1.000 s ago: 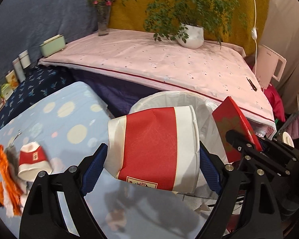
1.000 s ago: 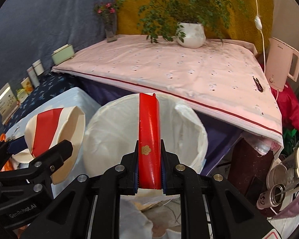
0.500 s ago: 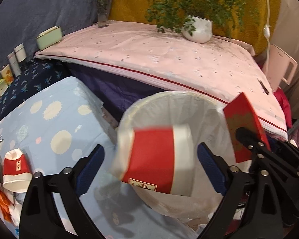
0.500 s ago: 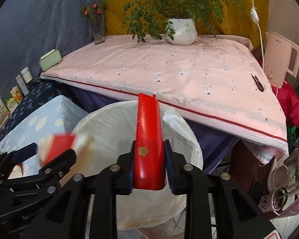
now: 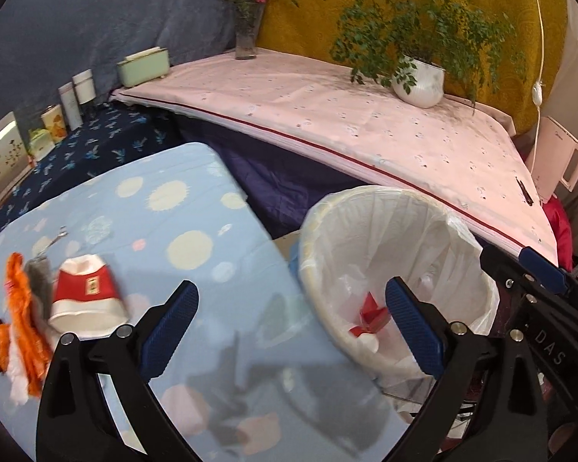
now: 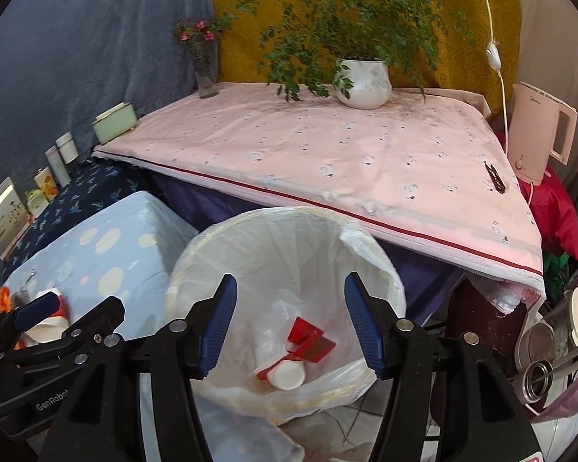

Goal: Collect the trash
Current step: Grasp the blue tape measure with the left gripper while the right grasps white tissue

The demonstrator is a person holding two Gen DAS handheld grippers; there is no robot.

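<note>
A bin lined with a white bag [image 6: 366,258] [image 5: 366,208] stands beside the blue dotted table [image 5: 196,208]. At its bottom lie a red-and-white paper cup [image 6: 283,373] [image 5: 362,337] and a flat red box [image 6: 312,340] [image 5: 372,310]. My right gripper [image 6: 291,325] hangs above the bin, its jaws opening with nothing between them. My left gripper [image 5: 291,331] stands open and empty over the table's edge next to the bin. Another red-and-white cup [image 5: 84,300] lies on the table at the left, beside orange peel scraps [image 5: 21,315].
A pink-clothed table [image 6: 327,154] behind the bin carries a potted plant [image 6: 362,81], a flower vase [image 6: 204,73] and a green box [image 6: 113,121]. A pink kettle [image 6: 535,134] stands at the right. Jars and a glass pot [image 6: 555,346] crowd the lower right.
The left gripper let go of the red-and-white cup and the right gripper released the red box; both dropped into the bin. The left gripper then swung left over the table.
</note>
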